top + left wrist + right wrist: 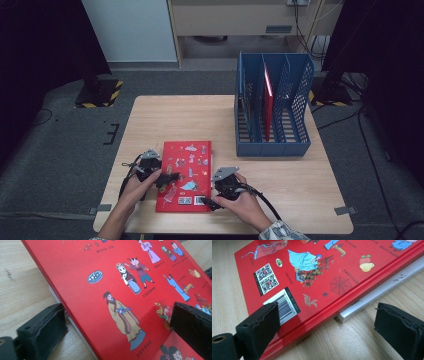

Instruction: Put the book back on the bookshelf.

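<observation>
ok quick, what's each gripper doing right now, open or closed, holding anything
Left gripper: open, fingers straddling the left edge of the red picture book, not clamped.
Right gripper: open, fingers straddling the book's right edge, holding nothing.

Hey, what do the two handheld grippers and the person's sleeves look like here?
Both the left gripper and the right gripper are black, each topped by a grey three-cornered plate and trailing a black cable. Their jaws are blocky, with dark, worn pads. A light patterned sleeve shows on the right arm.
</observation>
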`<state>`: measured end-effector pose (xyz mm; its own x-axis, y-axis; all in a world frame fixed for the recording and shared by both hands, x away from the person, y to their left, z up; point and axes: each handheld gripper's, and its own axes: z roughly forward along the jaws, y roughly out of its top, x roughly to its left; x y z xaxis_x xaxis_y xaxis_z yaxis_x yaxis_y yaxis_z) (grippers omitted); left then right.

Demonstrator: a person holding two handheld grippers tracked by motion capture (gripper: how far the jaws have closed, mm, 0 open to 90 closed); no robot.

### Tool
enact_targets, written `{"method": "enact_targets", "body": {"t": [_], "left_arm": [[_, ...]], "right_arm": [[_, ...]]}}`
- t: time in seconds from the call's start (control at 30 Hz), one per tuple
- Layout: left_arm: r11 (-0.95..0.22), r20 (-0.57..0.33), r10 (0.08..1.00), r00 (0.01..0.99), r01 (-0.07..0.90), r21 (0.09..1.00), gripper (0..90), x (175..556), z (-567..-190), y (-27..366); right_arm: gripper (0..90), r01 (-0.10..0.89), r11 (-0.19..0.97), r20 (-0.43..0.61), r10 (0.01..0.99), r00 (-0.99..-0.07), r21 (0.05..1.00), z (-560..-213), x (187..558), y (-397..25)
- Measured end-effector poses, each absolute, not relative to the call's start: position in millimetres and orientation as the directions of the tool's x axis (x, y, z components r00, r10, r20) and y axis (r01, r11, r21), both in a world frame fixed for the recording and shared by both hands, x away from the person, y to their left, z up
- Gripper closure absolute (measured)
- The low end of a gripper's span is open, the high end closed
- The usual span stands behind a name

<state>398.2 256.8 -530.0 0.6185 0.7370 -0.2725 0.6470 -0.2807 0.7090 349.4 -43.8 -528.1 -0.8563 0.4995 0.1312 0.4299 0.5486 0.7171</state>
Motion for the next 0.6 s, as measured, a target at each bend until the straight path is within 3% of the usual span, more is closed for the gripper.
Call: {"method": "enact_targets", "body": {"t": [0.6], "left_arm": [[-0.299,-0.251,0.739,0.626,0.637,0.71,3.6,395.8,-526.7,257.9]], "right_arm": [[1.5,0.444,0.526,0.156,0.502,-0.851,0.726,-529.5,361.4,-30.7]]}}
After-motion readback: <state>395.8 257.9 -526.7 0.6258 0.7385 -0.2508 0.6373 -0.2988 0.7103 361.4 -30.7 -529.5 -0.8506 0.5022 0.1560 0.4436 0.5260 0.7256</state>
